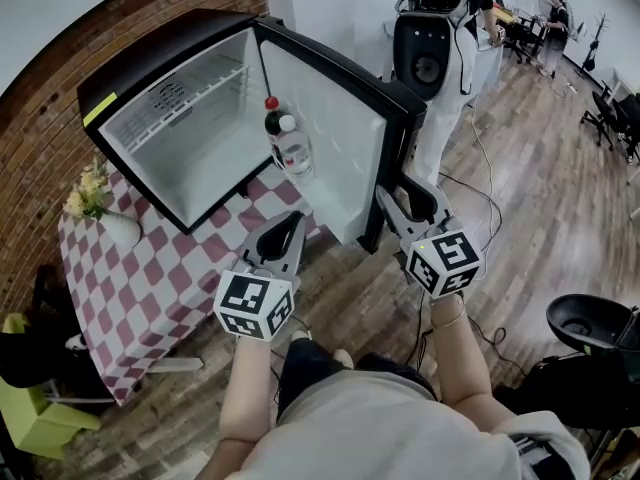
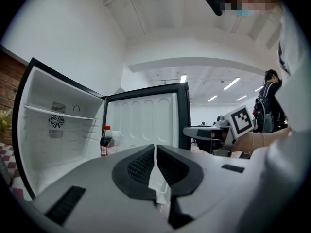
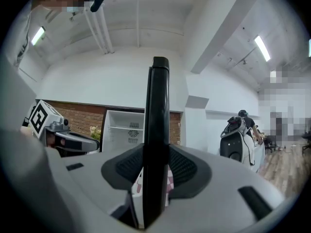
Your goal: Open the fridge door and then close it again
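Jaws of the right gripper [image 1: 415, 208] are closed on the black outer edge of the fridge door [image 1: 330, 138]. In the right gripper view that edge [image 3: 158, 106] stands straight up between the two pads and fills the gap. Jaws of the left gripper [image 1: 285, 223] are pressed together with nothing between them, and this gripper [image 2: 155, 149] hangs in the air in front of the fridge, near the bottom of the door, touching nothing.

The fridge [image 1: 160, 53] is small and black with a white inside. It sits on a surface covered by a red and white checked cloth [image 1: 130, 288], up against a brick wall [image 1: 50, 98]. Its door is swung wide open. One wire shelf [image 1: 190, 103] crosses the inside, and a round fan grille [image 2: 56, 121] shows on the back wall.

Two bottles stand in the door rack: a dark bottle [image 1: 272, 118] with a red cap and a clear bottle [image 1: 293, 148] with a white cap. The dark one has a red label [image 2: 104, 151], but its words are too small to read. A yellow strip [image 1: 98, 110] on the fridge's top edge shows no words I can read.

Each gripper has a cube with black and white square marks [image 1: 255, 306]. A white vase of flowers [image 1: 95, 203] stands beside the fridge.
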Demonstrator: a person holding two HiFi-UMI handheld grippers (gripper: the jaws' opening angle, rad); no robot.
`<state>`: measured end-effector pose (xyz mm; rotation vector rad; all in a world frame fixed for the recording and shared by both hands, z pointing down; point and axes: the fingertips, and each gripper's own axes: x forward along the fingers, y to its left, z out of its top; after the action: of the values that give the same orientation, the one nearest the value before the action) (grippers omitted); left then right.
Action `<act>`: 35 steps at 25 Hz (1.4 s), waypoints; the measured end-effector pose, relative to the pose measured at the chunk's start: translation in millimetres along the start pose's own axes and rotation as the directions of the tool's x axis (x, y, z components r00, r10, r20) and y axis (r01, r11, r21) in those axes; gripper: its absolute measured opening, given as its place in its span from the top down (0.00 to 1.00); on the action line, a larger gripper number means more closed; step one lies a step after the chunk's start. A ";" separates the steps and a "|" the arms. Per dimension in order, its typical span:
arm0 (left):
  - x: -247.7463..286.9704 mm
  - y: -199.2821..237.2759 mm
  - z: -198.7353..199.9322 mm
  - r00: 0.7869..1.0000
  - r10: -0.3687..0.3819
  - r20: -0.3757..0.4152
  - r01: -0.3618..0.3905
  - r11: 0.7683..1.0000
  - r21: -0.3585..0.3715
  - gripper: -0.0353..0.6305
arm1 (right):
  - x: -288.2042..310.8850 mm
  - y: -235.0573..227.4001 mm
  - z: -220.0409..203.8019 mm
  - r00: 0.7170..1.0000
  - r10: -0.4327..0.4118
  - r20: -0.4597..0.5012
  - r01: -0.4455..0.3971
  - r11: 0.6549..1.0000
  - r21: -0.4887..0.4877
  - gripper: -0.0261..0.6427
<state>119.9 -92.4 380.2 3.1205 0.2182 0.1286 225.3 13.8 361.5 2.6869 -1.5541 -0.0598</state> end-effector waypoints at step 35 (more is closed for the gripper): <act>-10.6 56.7 -24.3 0.993 0.104 -0.056 -0.109 0.990 -0.085 0.92 | 7.4 -65.8 -7.4 0.991 -0.136 -0.014 0.136 0.990 0.025 0.76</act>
<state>115.3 -150.0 404.5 3.0427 0.0450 0.2136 286.2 40.3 365.4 2.8046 -1.3758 -0.0271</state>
